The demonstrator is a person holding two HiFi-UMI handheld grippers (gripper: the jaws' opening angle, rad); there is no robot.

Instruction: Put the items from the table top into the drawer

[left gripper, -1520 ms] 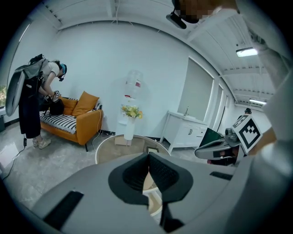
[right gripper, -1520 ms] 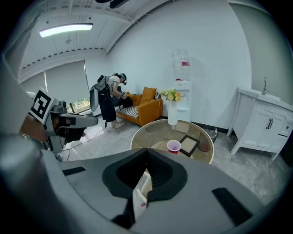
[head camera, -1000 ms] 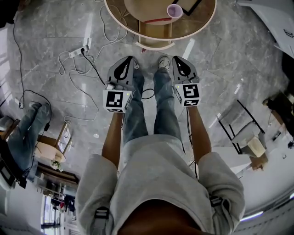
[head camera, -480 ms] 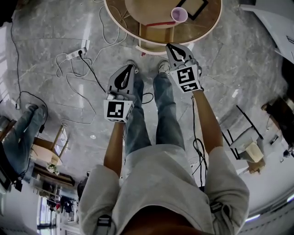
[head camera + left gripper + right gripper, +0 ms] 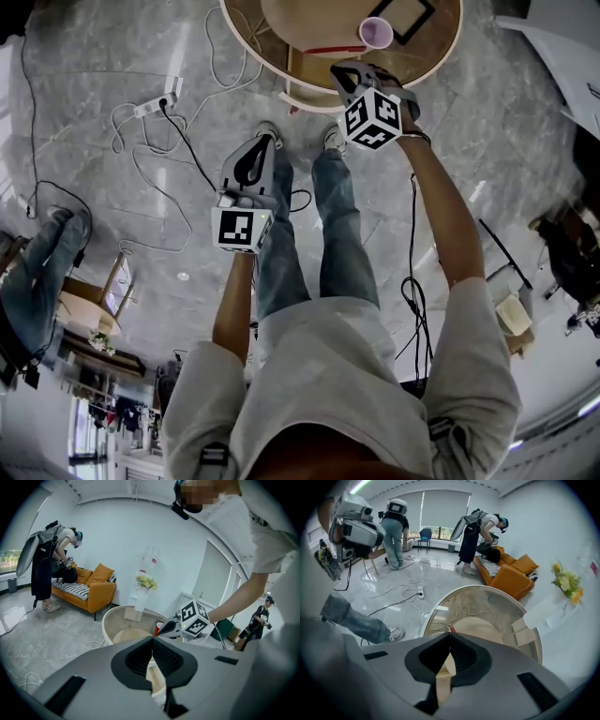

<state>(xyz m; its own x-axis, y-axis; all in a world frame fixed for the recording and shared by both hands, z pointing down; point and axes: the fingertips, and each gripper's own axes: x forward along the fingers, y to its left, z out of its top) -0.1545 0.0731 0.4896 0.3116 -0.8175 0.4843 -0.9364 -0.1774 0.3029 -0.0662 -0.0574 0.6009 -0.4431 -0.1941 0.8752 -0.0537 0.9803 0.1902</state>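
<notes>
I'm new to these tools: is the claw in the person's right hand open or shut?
Shut. In the right gripper view, the right gripper has its jaw tips touching, nothing between them.

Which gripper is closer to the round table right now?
The right gripper, at the round table's rim near the purple cup; the left gripper hangs over the floor.

The cup (image 5: pixel 376 33) sits on the round table (image 5: pixel 424 54) — power strip (image 5: pixel 157 106) lies leftward.
</notes>
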